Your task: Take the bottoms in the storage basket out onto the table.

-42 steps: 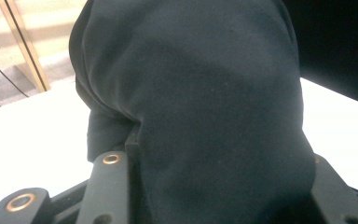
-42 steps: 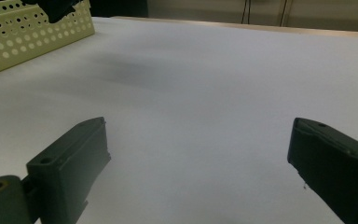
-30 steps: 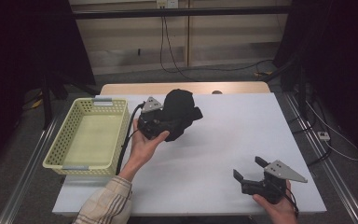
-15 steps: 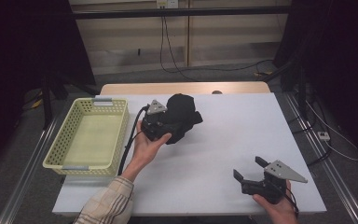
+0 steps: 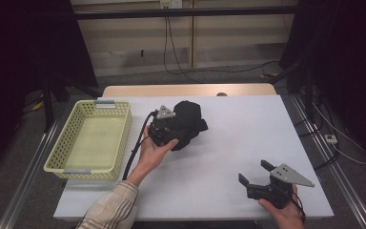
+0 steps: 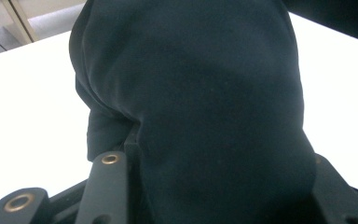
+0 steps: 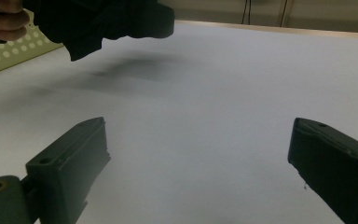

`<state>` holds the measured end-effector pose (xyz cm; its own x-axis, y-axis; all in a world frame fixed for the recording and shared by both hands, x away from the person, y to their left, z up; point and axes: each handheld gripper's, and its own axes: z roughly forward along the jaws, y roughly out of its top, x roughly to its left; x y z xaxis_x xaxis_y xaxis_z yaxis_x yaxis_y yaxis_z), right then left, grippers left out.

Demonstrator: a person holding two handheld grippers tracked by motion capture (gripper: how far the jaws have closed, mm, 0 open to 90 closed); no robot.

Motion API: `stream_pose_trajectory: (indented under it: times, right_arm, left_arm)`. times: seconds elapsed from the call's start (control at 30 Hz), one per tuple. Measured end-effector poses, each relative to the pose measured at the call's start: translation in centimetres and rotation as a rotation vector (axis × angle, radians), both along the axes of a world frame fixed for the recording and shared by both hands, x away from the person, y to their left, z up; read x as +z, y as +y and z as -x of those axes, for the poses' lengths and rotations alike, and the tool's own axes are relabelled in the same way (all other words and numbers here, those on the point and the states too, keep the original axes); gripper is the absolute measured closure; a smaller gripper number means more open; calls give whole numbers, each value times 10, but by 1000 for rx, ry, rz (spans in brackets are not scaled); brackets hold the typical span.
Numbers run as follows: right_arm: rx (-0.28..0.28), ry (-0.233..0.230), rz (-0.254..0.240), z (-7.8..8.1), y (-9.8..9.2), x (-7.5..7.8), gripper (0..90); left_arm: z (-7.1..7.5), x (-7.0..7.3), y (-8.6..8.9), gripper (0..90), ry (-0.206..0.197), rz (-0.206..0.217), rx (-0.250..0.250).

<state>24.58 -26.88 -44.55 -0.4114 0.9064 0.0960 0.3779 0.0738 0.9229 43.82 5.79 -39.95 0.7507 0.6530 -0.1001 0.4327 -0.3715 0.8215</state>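
A bundled black cloth (image 5: 190, 114) hangs just above the white table (image 5: 248, 129), left of its middle, with a shadow under it in the right gripper view. My left gripper (image 5: 181, 130) is shut on the cloth, which drapes over and hides most of both jaws. In the left gripper view the black cloth (image 6: 205, 107) covers the space ahead, and one finger (image 6: 107, 182) shows at the lower left. My right gripper (image 5: 253, 171) rests at the table's near right corner, open, with nothing between its jaws (image 7: 198, 154). The black cloth (image 7: 102, 23) appears far off at upper left.
A yellow perforated basket (image 5: 59, 152) stands at the table's left edge, close to my left hand; its rim (image 7: 9, 51) shows in the right gripper view. A black cable (image 5: 136, 150) trails from the left gripper. Bare white table lies between the two grippers.
My left hand has sunk a little towards the table with the black cloth still in its gripper. The right gripper has stayed where it was.
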Motion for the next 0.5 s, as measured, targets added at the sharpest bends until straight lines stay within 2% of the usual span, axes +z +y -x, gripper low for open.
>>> stream_pose_trajectory:
  times: [0.5]
  right_arm:
    - [1,1,0,0,0,0,50]
  left_arm:
    - [-4,-15,-7,511,31,-75,-4]
